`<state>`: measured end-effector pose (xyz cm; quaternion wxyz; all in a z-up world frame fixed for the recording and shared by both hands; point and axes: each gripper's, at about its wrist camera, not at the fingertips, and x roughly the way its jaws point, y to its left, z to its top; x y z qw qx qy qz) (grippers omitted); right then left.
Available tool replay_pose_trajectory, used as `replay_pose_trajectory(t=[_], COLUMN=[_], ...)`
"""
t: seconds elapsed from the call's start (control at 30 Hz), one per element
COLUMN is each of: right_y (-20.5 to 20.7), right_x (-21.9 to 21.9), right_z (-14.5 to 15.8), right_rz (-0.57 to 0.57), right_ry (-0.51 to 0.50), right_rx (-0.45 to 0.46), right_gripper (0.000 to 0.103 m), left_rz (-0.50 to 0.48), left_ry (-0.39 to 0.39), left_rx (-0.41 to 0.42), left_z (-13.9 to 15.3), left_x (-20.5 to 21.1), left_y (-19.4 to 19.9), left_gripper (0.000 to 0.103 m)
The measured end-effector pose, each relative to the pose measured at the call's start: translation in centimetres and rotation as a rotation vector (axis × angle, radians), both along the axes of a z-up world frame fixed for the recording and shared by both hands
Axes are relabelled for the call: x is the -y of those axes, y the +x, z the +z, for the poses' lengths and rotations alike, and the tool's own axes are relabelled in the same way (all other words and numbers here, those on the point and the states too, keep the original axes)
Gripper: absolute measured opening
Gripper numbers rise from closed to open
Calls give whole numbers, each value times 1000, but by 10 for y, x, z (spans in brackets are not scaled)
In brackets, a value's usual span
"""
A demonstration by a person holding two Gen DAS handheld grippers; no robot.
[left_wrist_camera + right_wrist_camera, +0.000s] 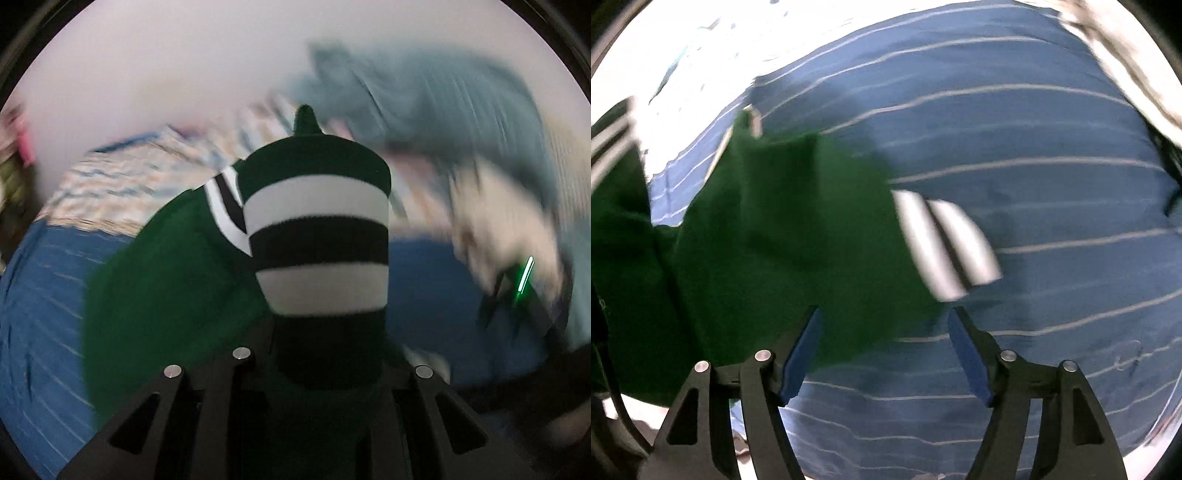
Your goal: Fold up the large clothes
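Observation:
A dark green sweater (pixel 166 280) with a black-and-white striped cuff (pixel 317 236) is held up in my left gripper (pixel 325 373), whose fingers are covered by the cuff and shut on it. In the right wrist view the green sweater (pixel 768 236) lies over the blue striped bed sheet (pixel 1015 184), its white-striped cuff (pixel 945 240) blurred. My right gripper (pixel 884 350) is open just above the sweater's edge, blue pads (pixel 803 354) apart, holding nothing.
A blue sheet with thin white stripes (pixel 40 325) covers the bed. A patterned pillow or blanket (pixel 122 184) lies behind. Teal and cream clothes (pixel 461 122) are piled at the right. The other gripper with a green light (pixel 524 280) shows at the right.

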<state>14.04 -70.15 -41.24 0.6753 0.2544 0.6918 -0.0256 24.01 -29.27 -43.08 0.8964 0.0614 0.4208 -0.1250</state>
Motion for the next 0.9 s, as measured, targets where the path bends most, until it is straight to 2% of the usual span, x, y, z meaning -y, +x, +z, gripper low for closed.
replay_pose_trajectory(t=[0.07,0.1,0.17,0.27,0.3,0.33,0.37,0.4,0.47,0.57,0.7,0.8,0.87,0.9], right_y=[-12,-15,-25,-37,-43,-39,-34,-26,-20,-13,2,14,18,24], right_x=[25,31,50,69,78,69,58,43,44,39,19,-4,-12,-20], right_z=[1,1,3,10,14,15,16,15,26,48,62,49,29,8], right_rz=[-21,-28,-47,-62,-63,-63,-63,-63,-66,-59,-35,0,3,10], right_ry=[-4,-7,-4,18,30,41,52,63,86,110,214,254,275,306], right_rx=[-3,-5,2,23,34,44,54,63,86,139,196,194,157,104], right_gripper=[74,74,74,78,79,80,80,81,81,82,82,82,82,82], left_rz=[-35,-45,-60,-23,-21,-26,-30,-23,9,104,331,561,698,750], left_ry=[85,119,138,95,88,65,31,-20,-68,-92,-16,95,176,199], left_rx=[-102,-125,-124,-116,-121,-128,-128,-134,-149,-145,-105,-145,-254,-302], left_z=[-42,-54,-56,-37,-33,-28,-24,-15,-4,22,45,32,-4,-21], left_x=[21,24,23,11,9,5,0,-7,-18,-53,-121,-182,-224,-240], left_y=[0,-1,-3,-2,-2,-1,-5,-5,-7,-17,-45,-69,-86,-93], left_gripper=[14,14,15,21,30,40,76,100,100,100,100,100,100,100])
